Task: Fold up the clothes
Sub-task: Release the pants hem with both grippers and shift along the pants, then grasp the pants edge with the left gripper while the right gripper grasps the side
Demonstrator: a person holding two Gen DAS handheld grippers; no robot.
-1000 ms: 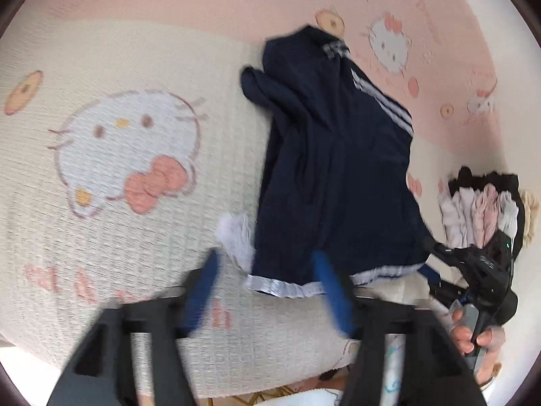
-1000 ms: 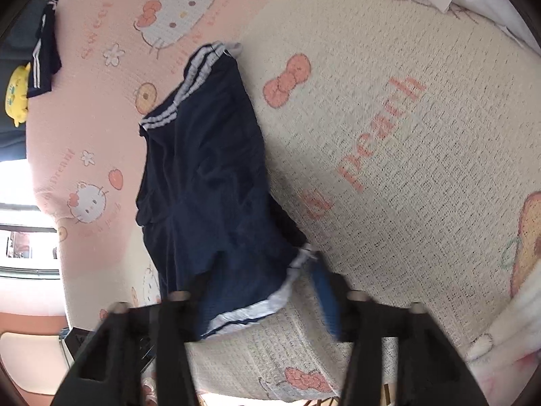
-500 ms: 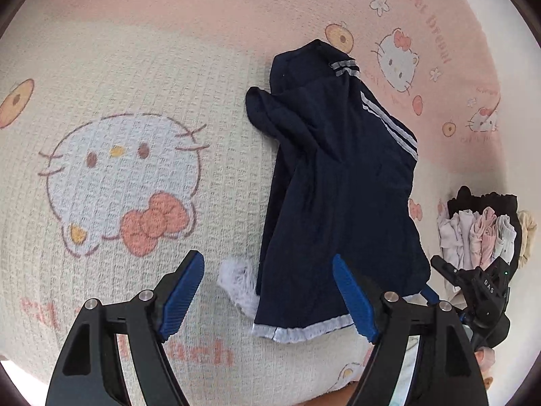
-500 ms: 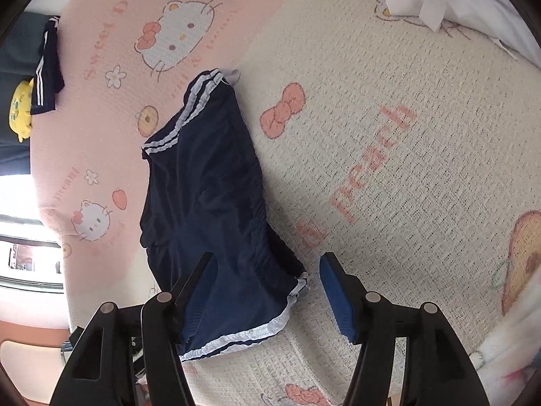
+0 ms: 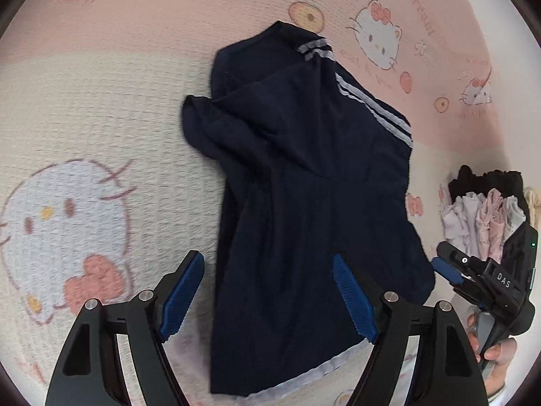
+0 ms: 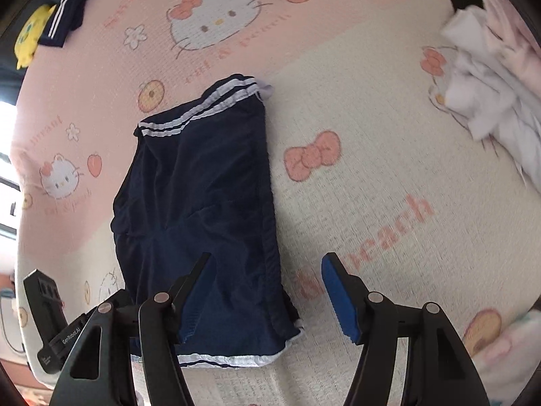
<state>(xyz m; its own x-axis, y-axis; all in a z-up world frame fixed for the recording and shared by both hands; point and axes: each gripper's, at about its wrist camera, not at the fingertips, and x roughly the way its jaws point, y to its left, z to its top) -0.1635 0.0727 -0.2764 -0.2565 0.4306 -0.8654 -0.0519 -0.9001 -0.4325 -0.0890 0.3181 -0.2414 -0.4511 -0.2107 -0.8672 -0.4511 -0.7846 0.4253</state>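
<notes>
A navy garment with white stripes (image 5: 304, 196) lies loosely flattened on a Hello Kitty blanket (image 5: 101, 108). My left gripper (image 5: 267, 270) hovers open above the garment's near part, its blue pads apart and gripping nothing. In the right wrist view the same garment (image 6: 199, 203) runs away from me, its white-edged hem nearest. My right gripper (image 6: 267, 264) hangs over the garment's near right edge. Its jaws are opening, and the cloth lies under the gap without being pinched. The right gripper (image 5: 449, 270) also shows at the garment's right side, held by a hand (image 5: 497, 352).
A row of folded pale and black clothes (image 5: 483, 209) sits at the blanket's right edge. A heap of white clothes (image 6: 490, 101) lies at the far right. Another navy striped piece (image 6: 67, 6) and a yellow toy (image 6: 28, 37) are at the far left corner.
Both grippers have drawn back from the near hem, which now lies on the blanket. The left one shifted over the garment's near part. The right one lifted and rolled.
</notes>
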